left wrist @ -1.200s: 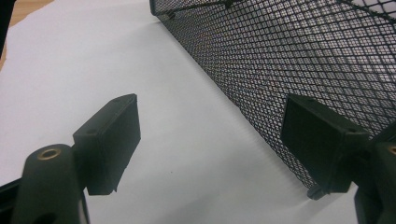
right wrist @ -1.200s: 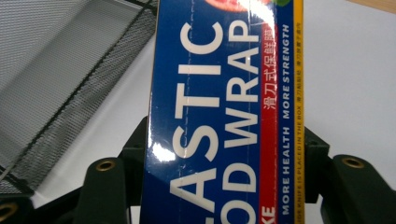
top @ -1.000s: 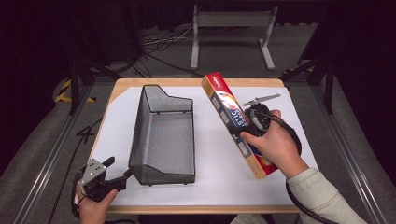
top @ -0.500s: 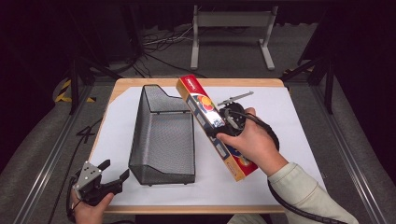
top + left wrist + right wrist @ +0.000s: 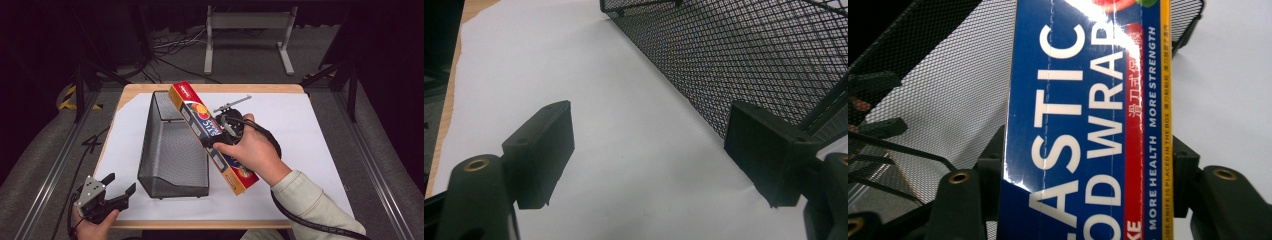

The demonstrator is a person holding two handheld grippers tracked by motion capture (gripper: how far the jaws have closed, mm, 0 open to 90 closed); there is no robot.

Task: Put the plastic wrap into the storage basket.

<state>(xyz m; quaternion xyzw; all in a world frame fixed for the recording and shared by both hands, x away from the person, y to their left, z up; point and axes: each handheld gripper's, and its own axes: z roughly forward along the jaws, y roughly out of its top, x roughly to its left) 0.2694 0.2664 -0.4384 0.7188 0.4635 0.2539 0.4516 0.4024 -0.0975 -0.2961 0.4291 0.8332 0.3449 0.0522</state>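
Black mesh basket (image 5: 175, 147) lying left of centre on the white-papered table (image 5: 320, 130), open top up, nothing inside. Plastic wrap box (image 5: 212, 136) lifted off the paper, slanting from the far middle toward the near right, its far end over the basket's right rim. Right gripper (image 5: 226, 131) clamped across the box mid-length; printed face pinched between the jaws in the right gripper view (image 5: 1088, 125). Left gripper (image 5: 116, 194) at near left corner, jaws spread wide, holding nothing, just beside the basket's near end (image 5: 744, 55). Pick-up done, carry partly done; probably left: lowering box into basket, letting go.
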